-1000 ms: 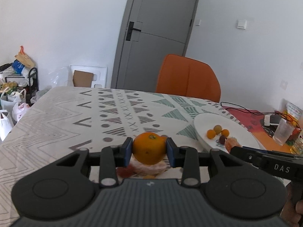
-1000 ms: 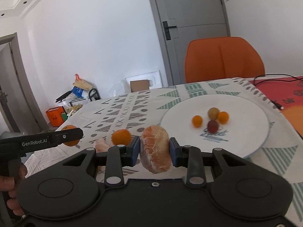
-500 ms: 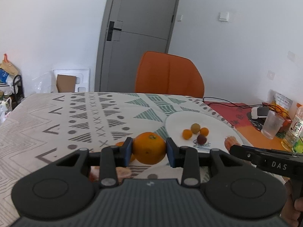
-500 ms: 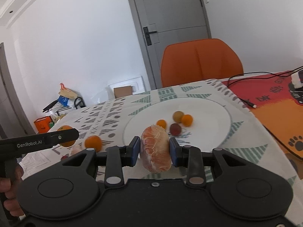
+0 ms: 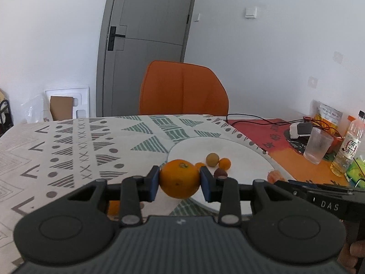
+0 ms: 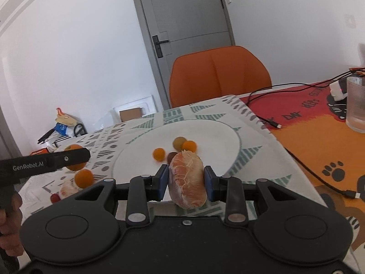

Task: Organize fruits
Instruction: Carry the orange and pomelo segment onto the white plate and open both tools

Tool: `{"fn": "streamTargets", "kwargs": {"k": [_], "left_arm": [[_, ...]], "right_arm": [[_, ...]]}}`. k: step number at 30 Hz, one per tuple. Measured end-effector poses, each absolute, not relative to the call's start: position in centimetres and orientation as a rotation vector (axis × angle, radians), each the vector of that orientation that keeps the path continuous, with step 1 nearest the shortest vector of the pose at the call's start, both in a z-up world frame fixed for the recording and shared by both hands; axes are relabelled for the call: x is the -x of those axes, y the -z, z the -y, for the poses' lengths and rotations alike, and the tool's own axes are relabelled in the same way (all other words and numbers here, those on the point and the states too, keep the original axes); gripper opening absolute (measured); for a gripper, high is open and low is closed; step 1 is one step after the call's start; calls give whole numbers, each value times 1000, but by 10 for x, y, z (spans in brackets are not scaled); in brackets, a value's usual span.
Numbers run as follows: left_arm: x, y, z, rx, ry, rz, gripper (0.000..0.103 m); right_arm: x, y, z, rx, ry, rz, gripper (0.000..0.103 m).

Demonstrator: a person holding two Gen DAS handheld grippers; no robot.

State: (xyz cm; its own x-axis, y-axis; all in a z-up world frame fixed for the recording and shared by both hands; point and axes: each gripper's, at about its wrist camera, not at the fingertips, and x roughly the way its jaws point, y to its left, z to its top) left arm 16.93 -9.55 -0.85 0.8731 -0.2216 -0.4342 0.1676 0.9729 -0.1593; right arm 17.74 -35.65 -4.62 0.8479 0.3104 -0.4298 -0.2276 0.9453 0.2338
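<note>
Left claw [image 5: 179, 180] clenched on a round, firm orange [image 5: 179, 178] and right claw [image 6: 186, 182] on a soft, crushable peeled citrus fruit [image 6: 187, 181], gripped across their middles, above the white round plate [image 6: 219, 134].

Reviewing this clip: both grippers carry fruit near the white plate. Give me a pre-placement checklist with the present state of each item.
1. Left gripper clamped on the whole orange: ok.
2. Right gripper clamped on the peeled citrus: ok.
3. White plate has bare room beside the small fruits: ok.
4. Glass cup stands clear of the plate: ok.
5. Loose fruit still on the tablecloth: not ok.
6. Height of each fruit above the plate: cannot tell.
</note>
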Motion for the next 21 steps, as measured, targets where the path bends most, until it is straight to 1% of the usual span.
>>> {"fn": "streamTargets", "kwargs": {"k": [21], "left_arm": [[-211,25,128,103,257,-511,36]], "right_arm": [[-209,48,379,-160,-226,-465,32]]}}
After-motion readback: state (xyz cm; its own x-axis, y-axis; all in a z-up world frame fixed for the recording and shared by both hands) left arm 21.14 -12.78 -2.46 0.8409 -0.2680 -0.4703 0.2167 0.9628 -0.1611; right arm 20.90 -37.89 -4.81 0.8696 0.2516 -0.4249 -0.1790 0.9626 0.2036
